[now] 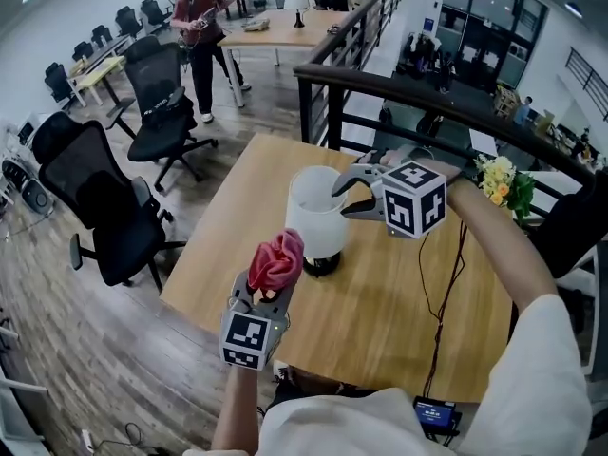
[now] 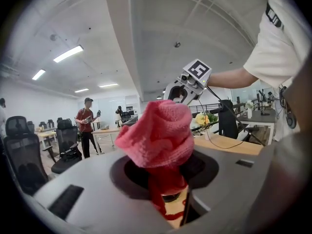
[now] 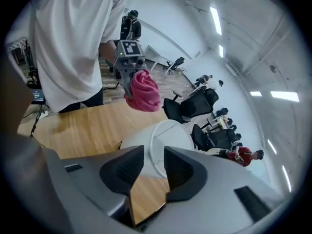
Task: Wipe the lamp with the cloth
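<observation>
Lamp (image 1: 313,221): left gripper (image 1: 269,293) fingers clench the cloth (image 1: 276,259) beside it; right gripper (image 1: 344,198) tilts down, fingers apart astride its rim.

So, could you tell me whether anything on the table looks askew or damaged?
Nothing stands out: the lamp stands upright on the table, and the cloth is bunched in the left gripper.
</observation>
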`<state>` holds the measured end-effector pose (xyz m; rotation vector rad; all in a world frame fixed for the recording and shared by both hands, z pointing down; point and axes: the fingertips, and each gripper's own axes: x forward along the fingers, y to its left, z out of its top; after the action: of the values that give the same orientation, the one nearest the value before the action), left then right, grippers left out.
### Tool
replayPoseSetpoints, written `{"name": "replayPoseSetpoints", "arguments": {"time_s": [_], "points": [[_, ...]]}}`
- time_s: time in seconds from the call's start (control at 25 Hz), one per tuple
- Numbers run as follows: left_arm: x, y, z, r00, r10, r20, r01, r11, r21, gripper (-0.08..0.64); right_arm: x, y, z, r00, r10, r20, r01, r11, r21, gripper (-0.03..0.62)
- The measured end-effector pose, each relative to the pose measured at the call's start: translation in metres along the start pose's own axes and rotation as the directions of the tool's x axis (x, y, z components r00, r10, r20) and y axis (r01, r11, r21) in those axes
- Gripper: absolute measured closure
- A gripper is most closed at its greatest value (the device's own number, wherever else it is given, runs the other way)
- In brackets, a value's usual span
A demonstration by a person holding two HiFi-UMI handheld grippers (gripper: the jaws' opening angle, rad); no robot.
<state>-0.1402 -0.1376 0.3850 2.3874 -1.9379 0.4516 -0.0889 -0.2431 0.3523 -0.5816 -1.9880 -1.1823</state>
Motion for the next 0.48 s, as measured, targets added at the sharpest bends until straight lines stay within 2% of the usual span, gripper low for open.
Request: {"name": "replayPoseSetpoints", "arguments": {"time_s": [0.12,0.28,0.48], "points": [[0.002,-0.005,0.005,1.000,-0.012,0.016,0.012,1.000,-0.002,0.382,0.007,0.010,-0.005,0.996,0.054,-0.072,-0.058,0.997,-0.056,0.467],[0.000,-0.004,0.008,1.000,-0.015,0.027,0.015,1.000,-0.009,0.382,0.006,0.014,-0.005,0.990,0.078,-0.120,-0.088,0.993,-0.076,0.500],[-0.007,0.011,0.006,0.999,-0.007,0.037,0.008,1.000,-0.023,0.382,0.008,0.012,0.000,0.970,0.178,-0.164,-0.176,0.984,0.027,0.523]]}}
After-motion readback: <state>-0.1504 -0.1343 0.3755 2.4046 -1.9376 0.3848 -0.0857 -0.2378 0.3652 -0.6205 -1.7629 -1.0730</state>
